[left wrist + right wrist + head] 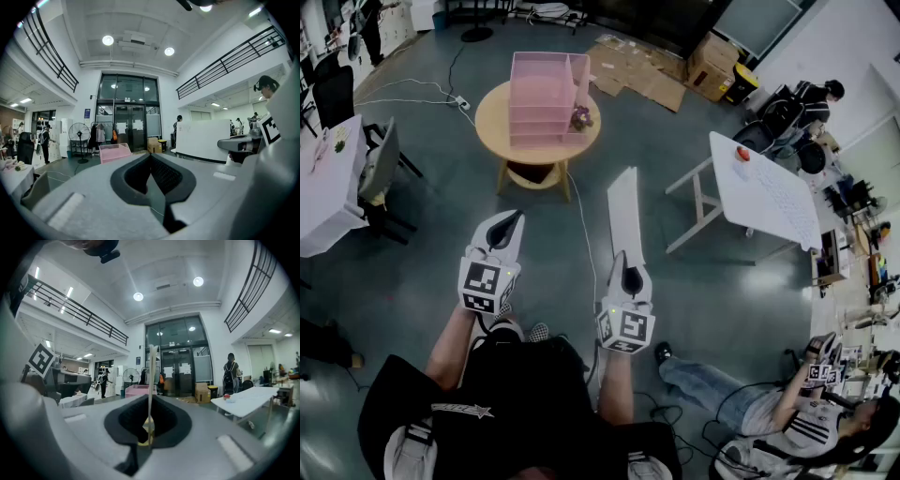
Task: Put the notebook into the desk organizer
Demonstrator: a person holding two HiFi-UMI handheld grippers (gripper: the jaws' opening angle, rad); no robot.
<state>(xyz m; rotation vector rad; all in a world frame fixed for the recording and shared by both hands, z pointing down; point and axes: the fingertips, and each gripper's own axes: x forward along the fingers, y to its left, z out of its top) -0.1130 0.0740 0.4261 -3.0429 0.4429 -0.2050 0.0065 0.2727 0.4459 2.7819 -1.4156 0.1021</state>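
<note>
Right hand-held gripper [629, 269]: pinched shut on the notebook's [624, 208] lower edge; the notebook is held upright and seen edge-on between the pads [151, 380].
Left hand-held gripper [510, 223]: jaws pressed together, nothing between them [151, 161].
Notebook location: in the air in front of the person, well apart from the organizer [546, 98]; not yet delivered.
Organizer location: on the round worktop [492, 120], toward its far edge; a small dark item [581, 118] is touching or just beside its right wall.
Step in hand: carry toward the worktop, judged early.
Doing it well: the notebook should be kept vertical and its edge lined up with the upright slot at the organizer's right side, then lowered straight in; the dark item is to be cleared on approach. The organizer could be steadied by the free left hand-held gripper.
Materials: notebook thin, flat, white, stiff enough to stand from a single pinch. Organizer pink, plastic-looking, boxy, with stacked trays. Worktop pale wood, round.
</note>
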